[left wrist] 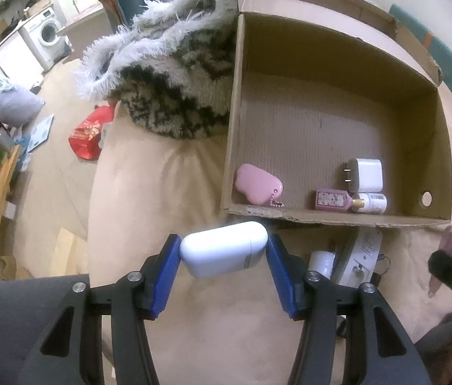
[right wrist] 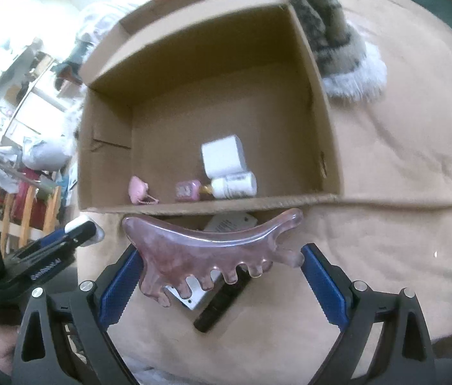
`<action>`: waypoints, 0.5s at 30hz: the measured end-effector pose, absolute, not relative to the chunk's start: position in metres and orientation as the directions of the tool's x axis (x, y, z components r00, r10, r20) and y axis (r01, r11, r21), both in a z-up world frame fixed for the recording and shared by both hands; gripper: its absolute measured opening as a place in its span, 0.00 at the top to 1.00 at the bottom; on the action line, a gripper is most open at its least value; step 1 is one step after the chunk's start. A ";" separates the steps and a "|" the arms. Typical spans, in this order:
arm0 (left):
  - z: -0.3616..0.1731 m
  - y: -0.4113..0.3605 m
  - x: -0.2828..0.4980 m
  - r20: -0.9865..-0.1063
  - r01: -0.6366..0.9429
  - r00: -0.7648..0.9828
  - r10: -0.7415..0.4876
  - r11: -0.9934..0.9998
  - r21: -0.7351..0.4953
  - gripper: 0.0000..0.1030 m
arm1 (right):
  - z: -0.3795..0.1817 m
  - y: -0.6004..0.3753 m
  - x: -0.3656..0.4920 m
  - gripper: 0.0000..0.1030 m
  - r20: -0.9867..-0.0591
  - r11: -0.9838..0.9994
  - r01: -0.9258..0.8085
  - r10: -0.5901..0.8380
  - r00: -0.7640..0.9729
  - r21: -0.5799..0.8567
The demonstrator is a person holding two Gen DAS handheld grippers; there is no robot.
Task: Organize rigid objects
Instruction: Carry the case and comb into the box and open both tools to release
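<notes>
My left gripper (left wrist: 224,244) is shut on a white rounded case (left wrist: 222,250), its blue pads pressing both ends, just short of the near wall of an open cardboard box (left wrist: 322,216). In the right wrist view my right gripper (right wrist: 221,252) is shut on a pink translucent toothed comb (right wrist: 193,250), held crosswise above the beige blanket before the same box (right wrist: 213,206). Inside the box lie a pink keychain pouch (left wrist: 258,184), a white plug charger (left wrist: 365,175), a small pink bottle (left wrist: 333,199) and a white bottle (left wrist: 373,202). The left gripper's case (right wrist: 96,229) shows at the left.
A white roll (left wrist: 322,261) and a printed tag (left wrist: 365,250) lie on the blanket (left wrist: 168,176) before the box; a silver piece (right wrist: 193,298) and a black tube (right wrist: 222,301) lie under the comb. A fuzzy patterned throw (left wrist: 174,73) borders the box's left wall. The floor at left is cluttered.
</notes>
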State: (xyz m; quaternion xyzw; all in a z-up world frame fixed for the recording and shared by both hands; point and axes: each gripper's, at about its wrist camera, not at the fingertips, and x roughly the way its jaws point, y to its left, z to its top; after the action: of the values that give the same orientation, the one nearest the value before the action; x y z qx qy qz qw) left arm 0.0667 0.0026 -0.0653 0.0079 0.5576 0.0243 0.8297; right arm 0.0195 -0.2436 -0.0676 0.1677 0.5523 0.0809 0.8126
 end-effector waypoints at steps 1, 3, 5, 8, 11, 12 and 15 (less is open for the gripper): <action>-0.064 0.003 0.066 -0.922 -0.036 0.384 0.052 0.999 0.041 0.51 | -0.062 -0.245 0.021 0.01 -0.866 0.928 0.054 0.321 0.384 0.368; -0.058 0.004 0.065 -0.912 -0.039 0.406 0.059 0.998 0.047 0.51 | -0.053 -0.245 0.024 0.01 -0.853 0.921 0.046 0.339 0.398 0.387; -0.050 0.004 0.064 -0.899 -0.043 0.433 0.065 0.998 0.051 0.51 | -0.043 -0.241 0.030 0.01 -0.844 0.920 0.031 0.345 0.411 0.391; -0.038 0.002 0.067 -0.885 -0.039 0.461 0.059 0.998 0.047 0.51 | -0.032 -0.236 0.037 0.01 -0.826 0.918 0.000 0.356 0.437 0.396; -0.025 -0.001 0.074 -0.878 -0.027 0.477 0.043 0.999 0.034 0.51 | -0.023 -0.236 0.046 0.00 -0.811 0.915 -0.015 0.365 0.457 0.403; -0.021 -0.001 0.077 -0.877 -0.023 0.479 0.036 0.999 0.028 0.51 | -0.020 -0.236 0.050 0.00 -0.809 0.914 -0.021 0.369 0.458 0.405; -0.009 -0.006 0.090 -0.873 -0.015 0.487 0.014 1.000 0.007 0.51 | -0.011 -0.236 0.062 0.00 -0.798 0.913 -0.045 0.377 0.471 0.404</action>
State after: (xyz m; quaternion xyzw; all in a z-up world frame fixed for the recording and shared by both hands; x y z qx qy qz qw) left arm 0.0904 -0.0058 -0.0095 -0.0007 0.5063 0.0083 0.8623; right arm 0.0619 -0.2362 -0.0106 0.1660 0.4988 0.1254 0.8414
